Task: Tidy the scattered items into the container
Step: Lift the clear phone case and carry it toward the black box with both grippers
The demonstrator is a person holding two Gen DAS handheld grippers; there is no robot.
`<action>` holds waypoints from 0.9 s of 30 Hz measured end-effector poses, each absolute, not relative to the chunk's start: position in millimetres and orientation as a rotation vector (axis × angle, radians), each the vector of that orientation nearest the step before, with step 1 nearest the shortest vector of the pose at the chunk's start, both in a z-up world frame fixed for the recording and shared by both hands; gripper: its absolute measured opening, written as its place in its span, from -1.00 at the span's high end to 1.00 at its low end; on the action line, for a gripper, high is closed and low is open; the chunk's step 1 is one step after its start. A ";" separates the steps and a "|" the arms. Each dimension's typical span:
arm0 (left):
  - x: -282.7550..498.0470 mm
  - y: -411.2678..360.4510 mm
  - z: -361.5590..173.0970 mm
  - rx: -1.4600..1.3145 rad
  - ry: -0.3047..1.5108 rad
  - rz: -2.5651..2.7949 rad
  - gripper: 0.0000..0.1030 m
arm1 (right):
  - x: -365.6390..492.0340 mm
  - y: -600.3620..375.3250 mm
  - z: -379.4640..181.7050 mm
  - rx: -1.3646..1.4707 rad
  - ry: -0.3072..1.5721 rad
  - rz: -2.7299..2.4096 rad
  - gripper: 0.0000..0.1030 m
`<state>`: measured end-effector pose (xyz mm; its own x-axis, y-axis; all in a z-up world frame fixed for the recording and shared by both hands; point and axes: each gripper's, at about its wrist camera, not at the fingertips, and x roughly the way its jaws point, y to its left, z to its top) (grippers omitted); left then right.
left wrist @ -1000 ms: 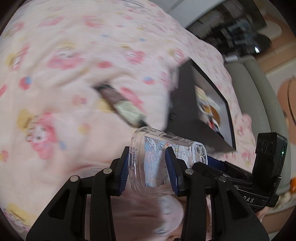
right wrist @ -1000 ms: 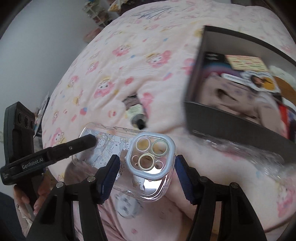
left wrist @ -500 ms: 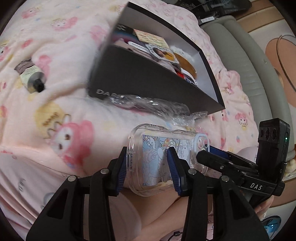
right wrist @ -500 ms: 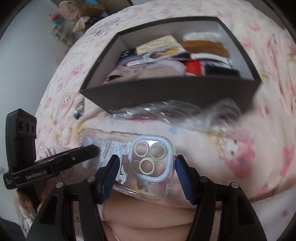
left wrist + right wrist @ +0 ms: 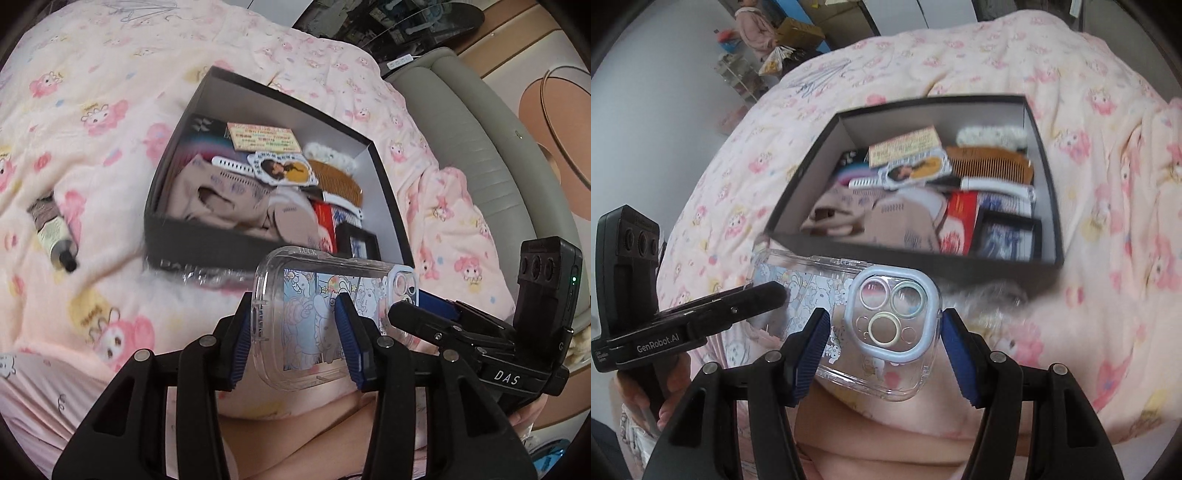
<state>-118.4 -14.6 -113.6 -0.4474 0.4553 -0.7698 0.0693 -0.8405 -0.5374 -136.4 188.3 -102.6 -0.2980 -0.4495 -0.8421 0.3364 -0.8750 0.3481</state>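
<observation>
Both hand-held grippers, left (image 5: 295, 341) and right (image 5: 882, 354), clamp the phone case (image 5: 849, 314) just before the box (image 5: 1039, 147).

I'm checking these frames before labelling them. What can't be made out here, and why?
- Lettering on the black box front wall: left wrist view, blurred and partly covered by the clear phone case and crinkled plastic wrap.
- Tube label: left wrist view, blurred.
- Box floor: both views, buried under the beige cloth and wooden comb.
- Framed item: right wrist view, blurred.

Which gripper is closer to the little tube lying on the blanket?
Left. The left gripper holds the phone case's end nearer the tube; the right gripper holds the camera end, farther away.
</observation>
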 end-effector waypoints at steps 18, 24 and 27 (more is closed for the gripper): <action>-246.1 -26.5 -117.8 -1.547 -0.723 2.442 0.15 | -291.2 162.4 -108.8 1.497 -0.117 -2.176 -0.16; -271.3 -21.4 -137.9 -1.579 -0.704 2.434 0.15 | -308.1 172.0 -133.5 1.485 -0.143 -2.167 -0.16; -281.1 -18.2 -149.7 -1.612 -0.697 2.419 0.15 | -315.6 178.3 -147.9 1.515 -0.180 -2.139 -0.16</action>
